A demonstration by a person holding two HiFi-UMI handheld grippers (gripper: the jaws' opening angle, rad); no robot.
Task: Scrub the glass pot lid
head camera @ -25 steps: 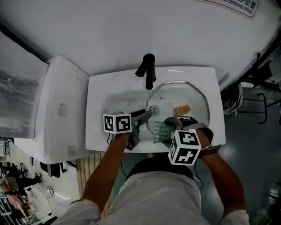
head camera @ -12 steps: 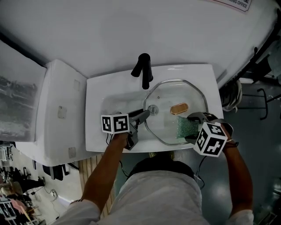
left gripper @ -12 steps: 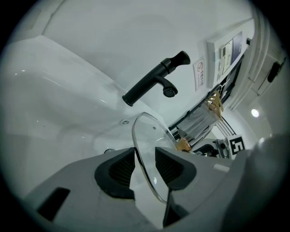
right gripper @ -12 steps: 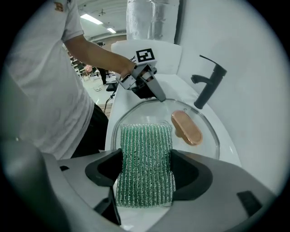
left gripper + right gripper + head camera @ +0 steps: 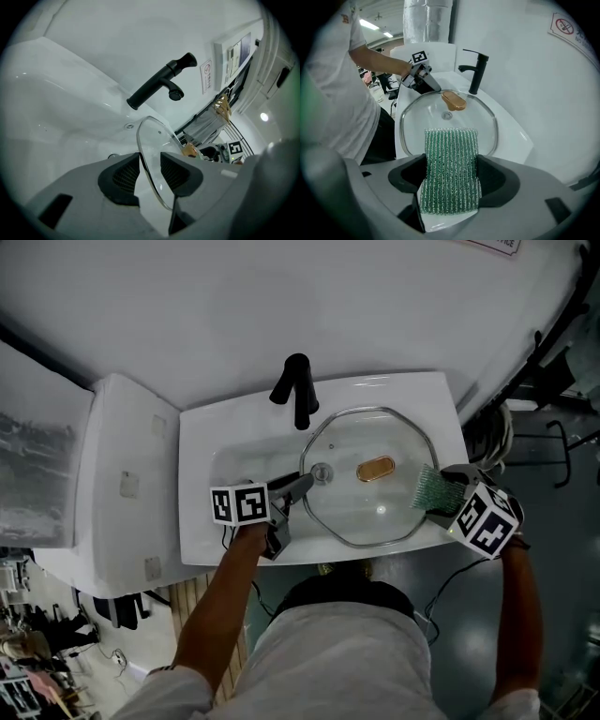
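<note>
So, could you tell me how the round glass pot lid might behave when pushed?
Probably stiff yet breakable: the round glass pot lid is clear glass. Held only at one edge by the left gripper over the glossy white sink, it may pivot or slip.

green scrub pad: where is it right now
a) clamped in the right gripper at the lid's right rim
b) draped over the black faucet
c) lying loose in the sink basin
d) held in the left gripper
A: the right gripper view shows the green scrub pad pinched between the jaws of the right gripper, and the head view puts it at the right rim of the glass pot lid.
</note>
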